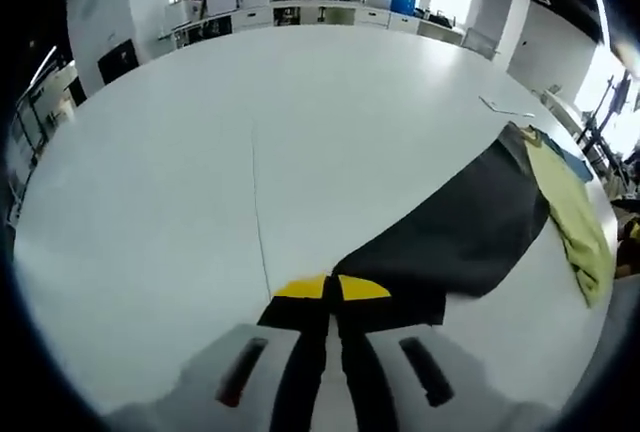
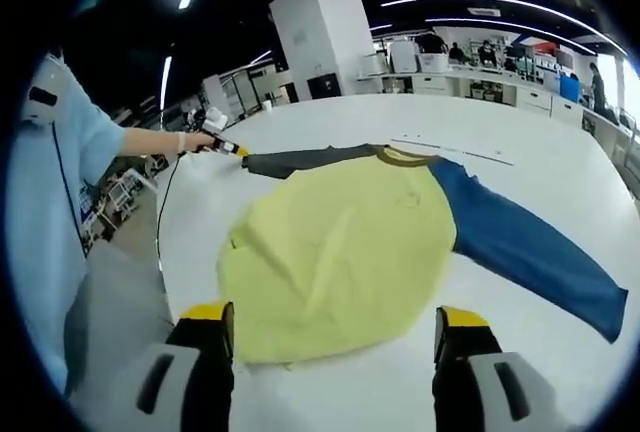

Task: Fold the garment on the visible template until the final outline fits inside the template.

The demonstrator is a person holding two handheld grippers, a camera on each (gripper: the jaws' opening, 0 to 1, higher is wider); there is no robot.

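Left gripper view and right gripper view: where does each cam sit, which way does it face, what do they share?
Left gripper view: rides the left tool, looking along the dark grey sleeve it is shut on, across the white table; its own yellow-tipped jaws show.
Right gripper view: rides the right tool, jaws open, facing the yellow long-sleeved shirt with its blue sleeve; a person's light blue sleeve and hand show, holding the left tool.
Shared: shirt, grey sleeve, table.

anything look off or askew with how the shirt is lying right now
Nothing damaged. The shirt lies flat on the white table, but its dark grey sleeve is stretched out straight, pinched by the left tool, while the blue sleeve trails loose.
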